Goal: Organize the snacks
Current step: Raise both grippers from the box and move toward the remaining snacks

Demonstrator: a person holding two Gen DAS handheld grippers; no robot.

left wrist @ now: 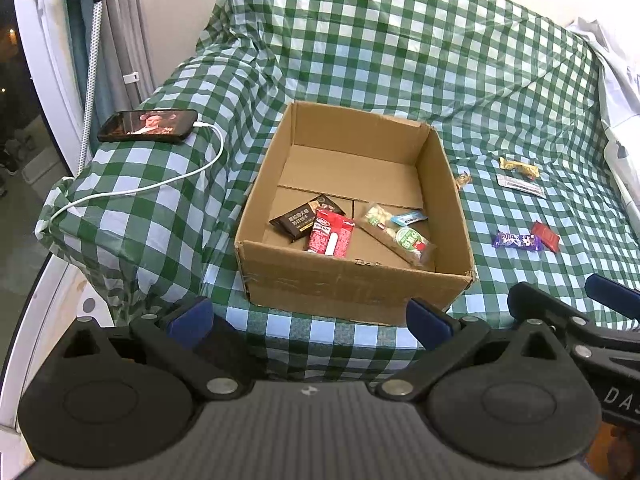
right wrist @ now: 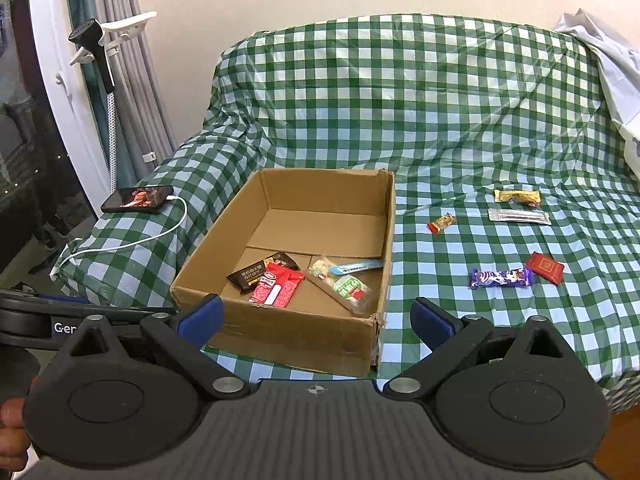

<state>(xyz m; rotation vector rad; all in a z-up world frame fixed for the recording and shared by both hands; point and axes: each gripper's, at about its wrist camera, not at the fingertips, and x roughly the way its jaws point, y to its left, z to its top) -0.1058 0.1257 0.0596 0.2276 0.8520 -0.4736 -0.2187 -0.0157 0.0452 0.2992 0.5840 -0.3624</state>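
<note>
Snacks wait right of the cardboard box (right wrist: 280,320): your right gripper (right wrist: 316,322), jaws apart and empty, is nearer the purple bar (right wrist: 501,278), lying crosswise on the checked cloth (right wrist: 440,120). Left gripper (left wrist: 310,322), also spread, faces the box.

small wrapped snack (left wrist: 464,179): mostly behind cardboard box (left wrist: 352,292) wall | phone (left wrist: 149,125) screen: perhaps video, blurred

Sofa draped in green-and-white checked cloth (right wrist: 460,120). Directly on it: open brown cardboard box (right wrist: 296,336) at centre; five small wrapped snacks (right wrist: 500,278) at 3 o'clock; black smartphone (right wrist: 138,199) with white cable at 9 o'clock.
</note>
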